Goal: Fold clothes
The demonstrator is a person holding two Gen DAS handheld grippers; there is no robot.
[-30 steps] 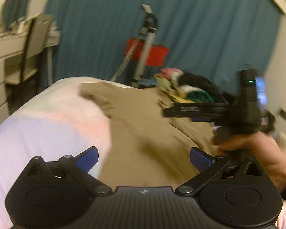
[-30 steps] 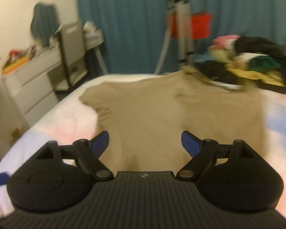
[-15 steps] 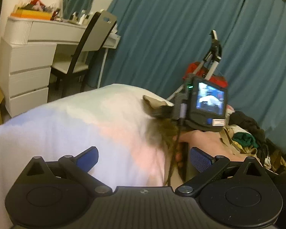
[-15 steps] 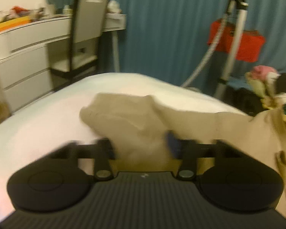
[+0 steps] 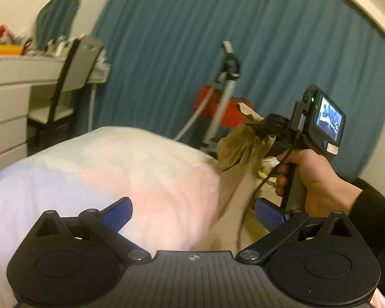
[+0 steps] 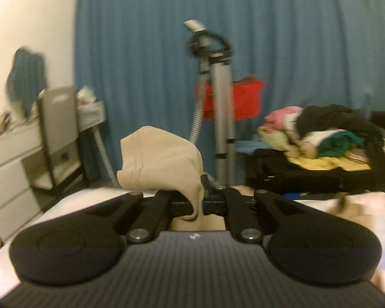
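Tan cotton shirt (image 6: 164, 159) sleeve pinched in right fingers (image 6: 201, 201), left fingers (image 5: 115, 211) spread empty; next, carry across bed (image 5: 102, 166).

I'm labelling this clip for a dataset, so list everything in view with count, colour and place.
beige garment: one, tan, on the bed, a bunched part lifted
bed: one, white-pink cover, foreground
curtain: one, teal, back wall
vacuum cleaner: one, silver and red, before the curtain
clothes pile: one, mixed colours, right
chair: one, black and grey, at the dresser
dresser: one, white, left
left gripper: black, blue pads, open, empty
right gripper: black, shut on the beige garment
right hand: on the gripper's handle
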